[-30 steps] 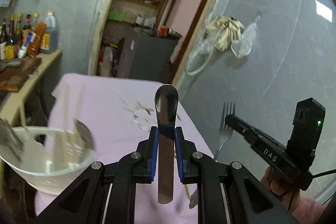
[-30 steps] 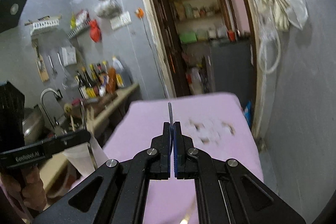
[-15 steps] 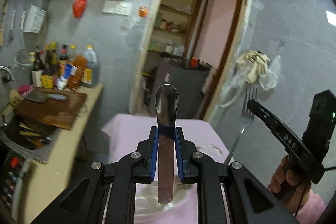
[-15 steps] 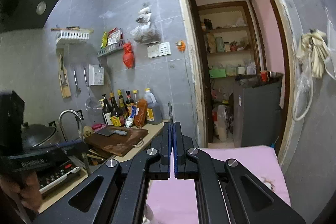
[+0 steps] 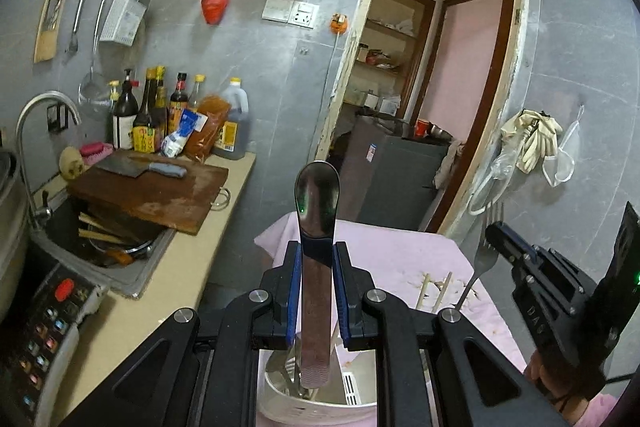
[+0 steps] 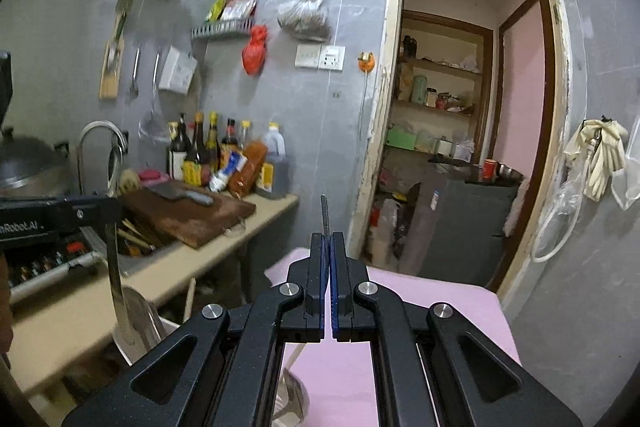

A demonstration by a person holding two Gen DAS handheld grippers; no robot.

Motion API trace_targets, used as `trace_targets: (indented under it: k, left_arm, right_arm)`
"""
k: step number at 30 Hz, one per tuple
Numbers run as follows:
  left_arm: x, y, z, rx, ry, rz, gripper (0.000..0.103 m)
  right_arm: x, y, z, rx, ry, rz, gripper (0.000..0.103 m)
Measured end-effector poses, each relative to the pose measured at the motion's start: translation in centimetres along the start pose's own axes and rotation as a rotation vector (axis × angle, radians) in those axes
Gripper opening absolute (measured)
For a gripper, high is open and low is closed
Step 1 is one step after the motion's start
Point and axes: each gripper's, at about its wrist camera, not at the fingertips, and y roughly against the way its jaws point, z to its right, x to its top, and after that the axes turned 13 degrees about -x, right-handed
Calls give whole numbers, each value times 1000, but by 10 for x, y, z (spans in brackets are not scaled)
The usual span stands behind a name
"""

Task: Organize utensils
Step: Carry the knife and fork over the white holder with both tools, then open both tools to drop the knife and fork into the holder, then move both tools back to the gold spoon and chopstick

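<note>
Steel-grey, the flat-handled metal spoon [image 5: 317, 227] stands clamped upright in the left tongs [image 5: 317, 291] above the white plastic holder [image 5: 320, 405], seemingly already part-filled, while the right tongs [image 6: 329, 291] grip a silver fork [image 5: 486, 251] beside it, both undelivered.

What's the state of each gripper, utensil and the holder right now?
left gripper: shut on spoon.
spoon: upright, bowl up, handle end over the utensil holder.
right gripper: shut on fork.
fork: tines up, held clear of the holder.
utensil holder: standing on the pink table, already has utensils inside.
chopsticks: in the holder, leaning, tips up.
</note>
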Motion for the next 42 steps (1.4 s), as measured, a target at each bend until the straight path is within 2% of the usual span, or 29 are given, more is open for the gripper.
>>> trace_targets:
  k: [3, 11, 23, 27, 31, 35, 37, 39, 41, 42]
  left_arm:
    - [-11, -5, -5, -17, 13, -2, 15]
    - [-35, -22, -9, 2, -11, -12, 15]
    - [-44, -29, -4, -25, -25, -88, 15]
    - [-39, -26, -1, -29, -32, -97, 28]
    - [-31, -19, -3, -29, 11, -62, 45]
    - [-22, -16, 5, -29, 24, -27, 54]
    - [-19, -16, 12, -35, 21, -12, 61]
    - [-16, -17, 22, -44, 20, 5, 67]
    - [-15, -18, 33, -54, 15, 20, 75]
    - [-14, -18, 38, -56, 11, 28, 80]
  right_arm:
    - [-6, -1, -3, -12, 8, -18, 2]
    - [-21, -4, -6, -44, -10, -13, 2]
    - [-35, -8, -8, 1, -35, -71, 3]
    - [-32, -8, 1, 28, -73, -75, 4]
    - [-26, -2, 16, 54, -127, -62, 15]
    - [-18, 3, 41, 56, -194, -41, 35]
    - [-16, 6, 55, 56, -220, -30, 38]
    - [-14, 10, 67, 41, -236, -25, 46]
    - [-14, 15, 84, 16, -258, -17, 58]
    - [-15, 17, 92, 3, -267, -15, 60]
